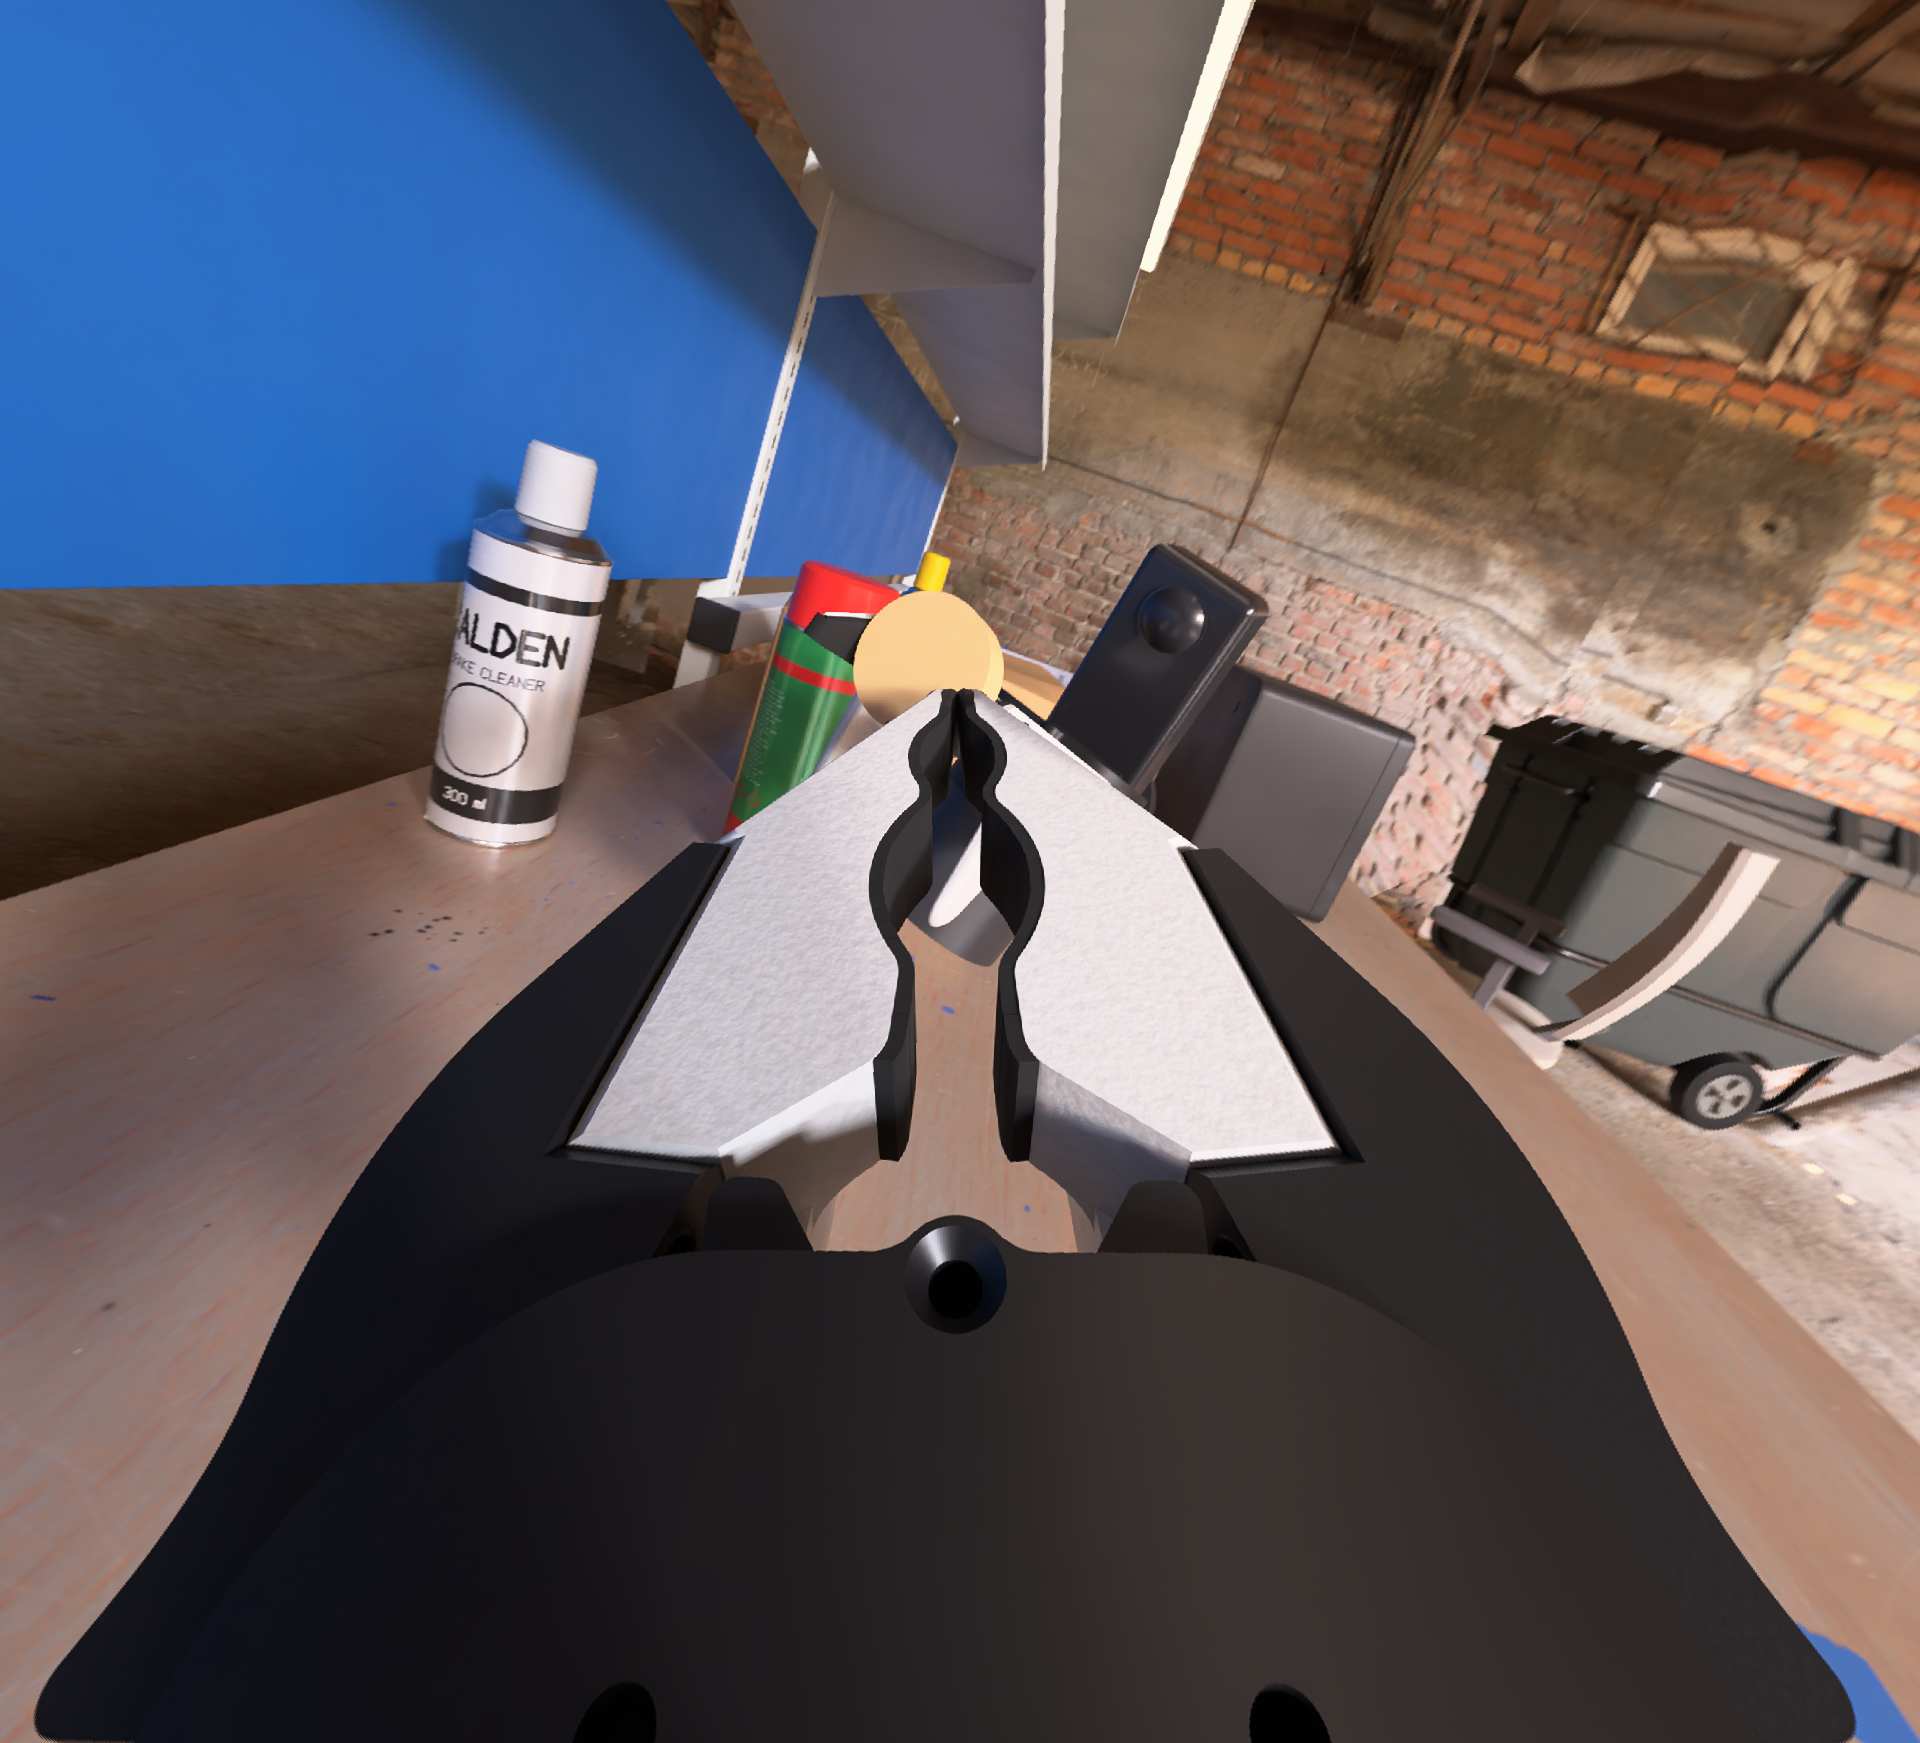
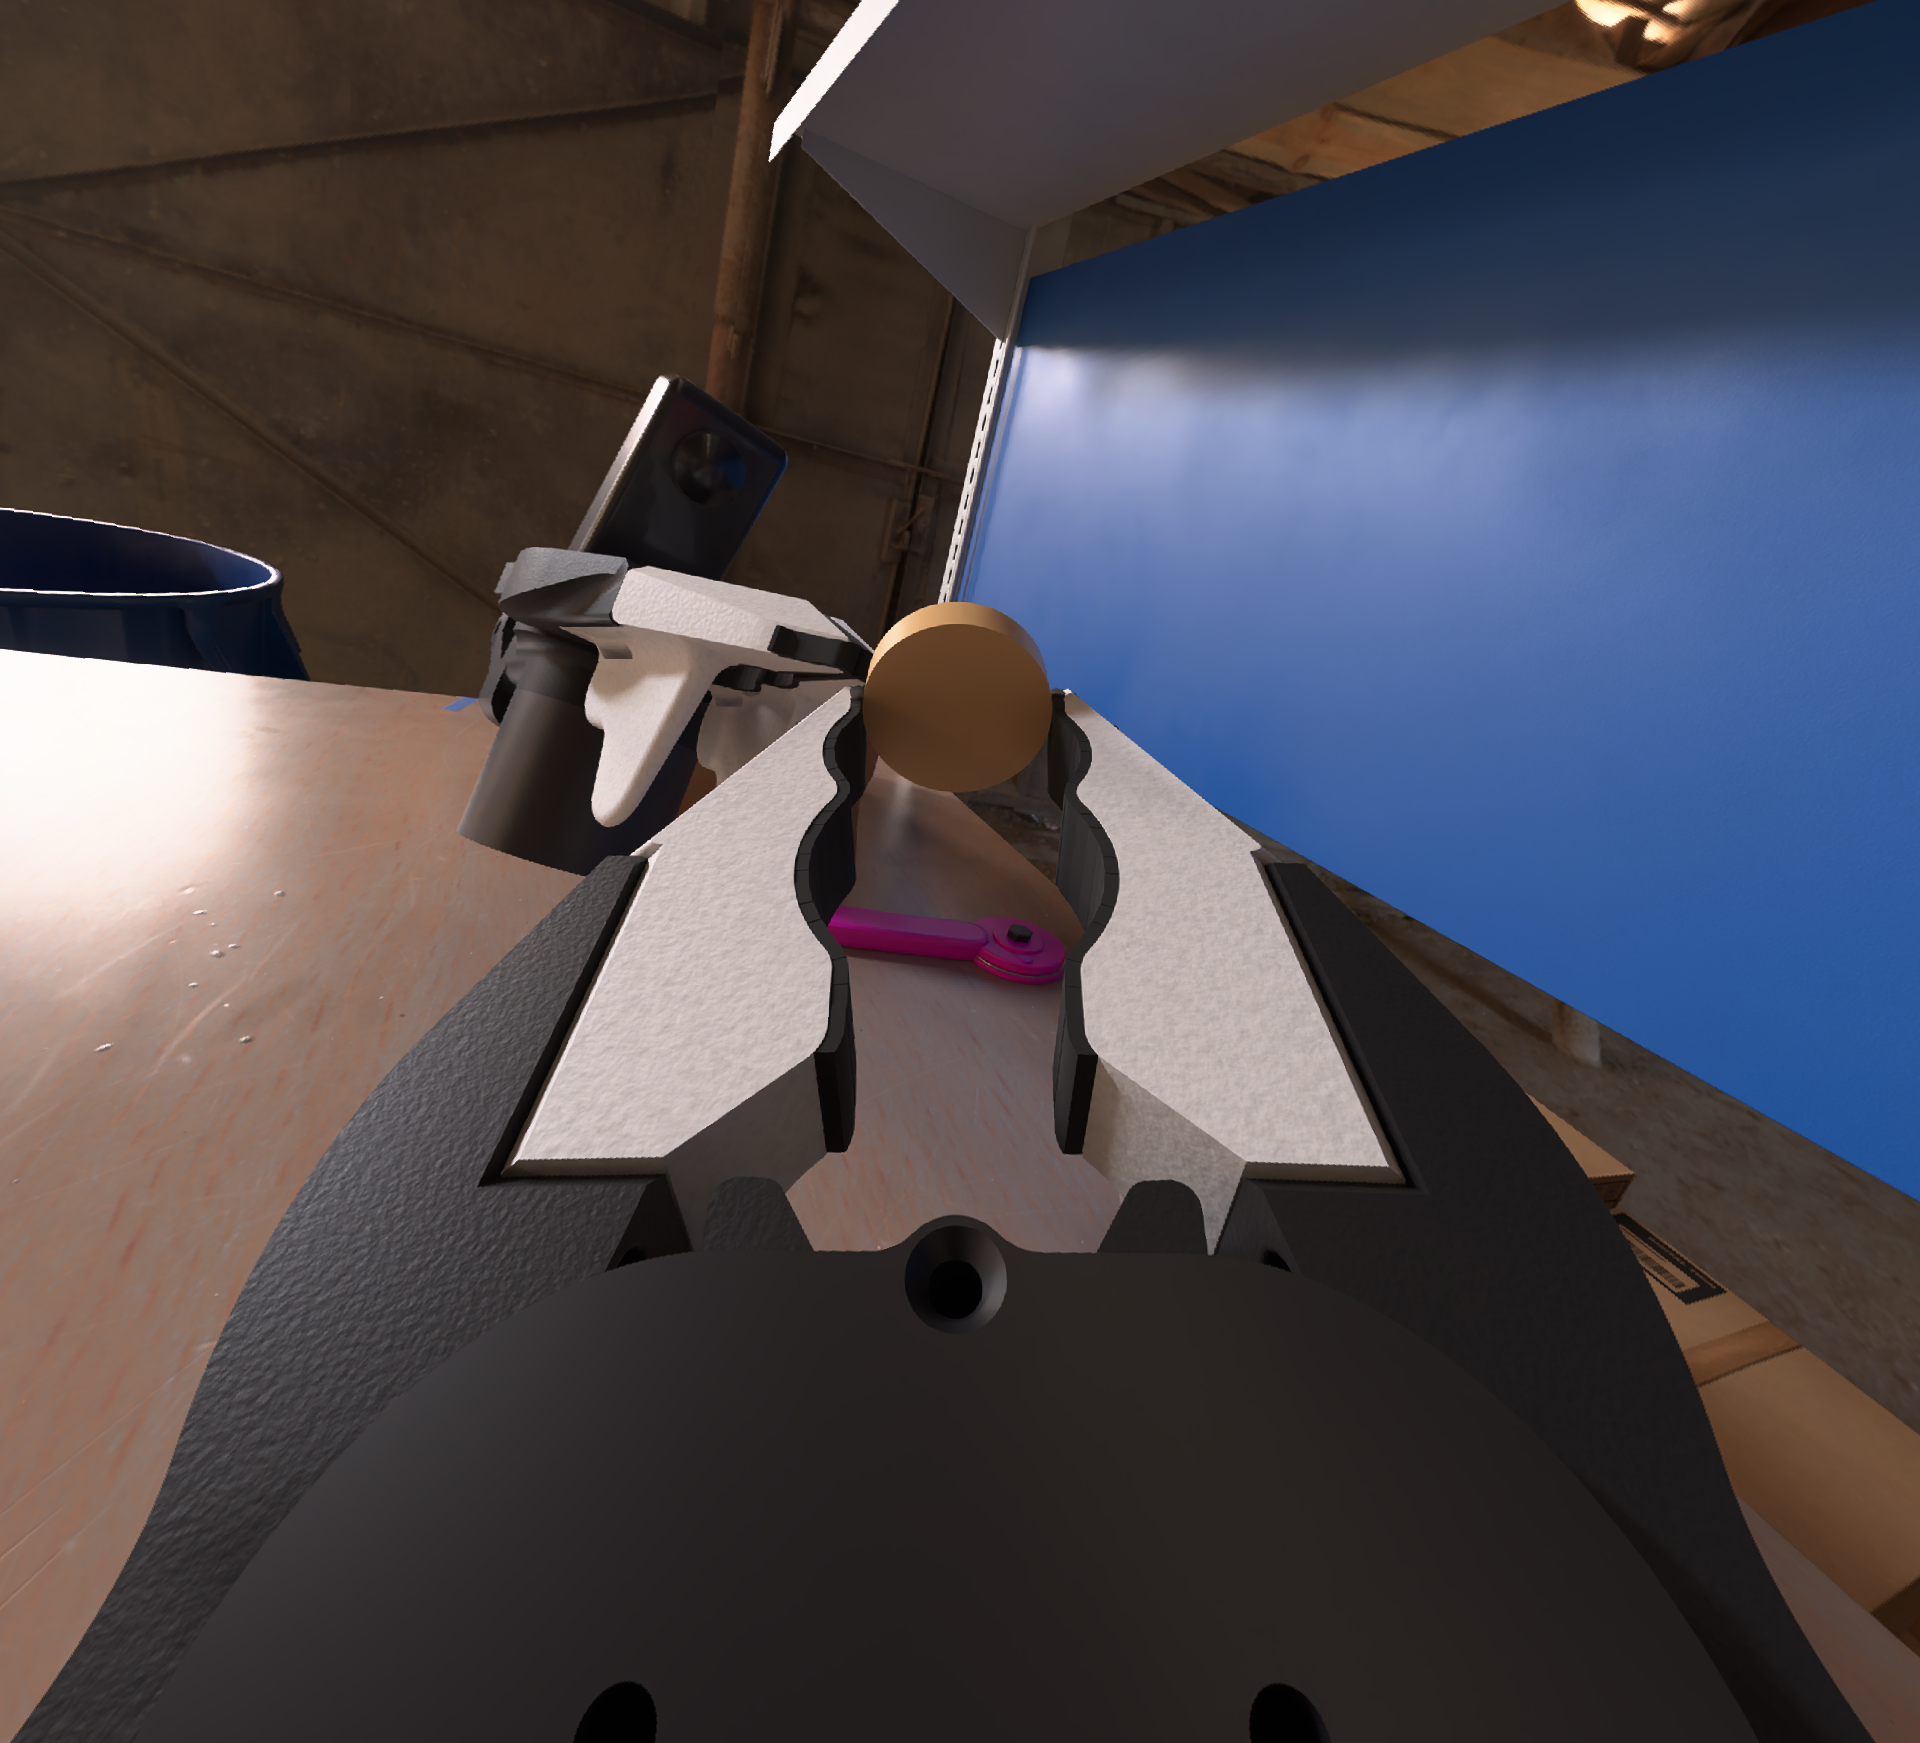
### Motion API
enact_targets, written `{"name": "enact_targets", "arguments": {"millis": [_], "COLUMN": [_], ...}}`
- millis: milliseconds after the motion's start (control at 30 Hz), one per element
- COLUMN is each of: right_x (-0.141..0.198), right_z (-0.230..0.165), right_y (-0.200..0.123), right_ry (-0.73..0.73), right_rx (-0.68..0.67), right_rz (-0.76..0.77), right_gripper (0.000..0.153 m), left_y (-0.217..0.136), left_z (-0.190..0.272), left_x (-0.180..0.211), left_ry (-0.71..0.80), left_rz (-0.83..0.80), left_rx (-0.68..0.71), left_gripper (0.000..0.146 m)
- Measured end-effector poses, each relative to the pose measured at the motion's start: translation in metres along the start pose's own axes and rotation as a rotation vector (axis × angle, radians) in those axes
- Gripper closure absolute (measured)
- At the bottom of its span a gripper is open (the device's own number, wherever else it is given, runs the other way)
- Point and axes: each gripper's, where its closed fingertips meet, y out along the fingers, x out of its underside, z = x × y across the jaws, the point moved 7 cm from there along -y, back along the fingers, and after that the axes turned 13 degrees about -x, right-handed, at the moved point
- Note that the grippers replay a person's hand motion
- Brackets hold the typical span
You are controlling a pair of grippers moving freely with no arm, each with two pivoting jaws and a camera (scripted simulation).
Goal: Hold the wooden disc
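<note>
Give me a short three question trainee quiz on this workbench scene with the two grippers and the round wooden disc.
1. True or false: the round tan wooden disc lies flat on the wooden workbench.
2. Which gripper spans the disc's wide face: A the left gripper, B the right gripper?
3. Fill in: the object on the bench under the right gripper's fingers is a ____ flat tool.

Key: 1 false, it is held up off the bench between both grippers. 2 B; the left pinches its thin edge. 3 magenta.

My left wrist view: low, tilted, facing the blue back panel [image 1: 364,187]. Right wrist view: close, opposing. Shared: wooden disc [image 1: 920,654] [image 2: 956,706], workbench [image 1: 260,1018] [image 2: 208,966].
</note>
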Motion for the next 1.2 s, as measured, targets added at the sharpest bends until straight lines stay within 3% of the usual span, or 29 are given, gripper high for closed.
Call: {"name": "enact_targets", "arguments": {"millis": [233,367,400,467,533,633,967,1200], "right_x": [0.000,0.000,0.001,0.001,0.001,0.002,0.003,0.003], "right_z": [-0.002,-0.003,-0.003,-0.003,-0.003,-0.004,-0.006,-0.006], "right_y": [0.002,0.003,0.003,0.003,0.004,0.005,0.007,0.007], "right_ry": [-0.032,-0.038,-0.041,-0.046,-0.050,-0.062,-0.074,-0.070], "right_rx": [-0.002,-0.006,-0.005,-0.004,-0.005,-0.006,-0.015,-0.014], "right_rz": [-0.017,-0.022,-0.025,-0.032,-0.035,-0.051,-0.068,-0.065], "right_gripper": [0.118,0.118,0.118,0.118,0.118,0.118,0.118,0.118], "left_y": [-0.001,-0.005,-0.005,-0.004,-0.003,-0.002,-0.003,-0.003], "left_z": [0.008,0.016,0.018,0.019,0.020,0.020,0.015,0.016], "left_x": [-0.008,-0.017,-0.019,-0.019,-0.019,-0.017,-0.014,-0.012], "left_ry": [0.238,0.289,0.299,0.294,0.305,0.328,0.324,0.314], "left_rz": [0.093,0.123,0.124,0.069,0.037,0.057,0.037,0.041], "left_rx": [-0.193,-0.208,-0.211,-0.219,-0.216,-0.224,-0.219,-0.157], "left_gripper": [0.146,0.146,0.140,0.098,0.091,0.107,0.135,0.134]}}
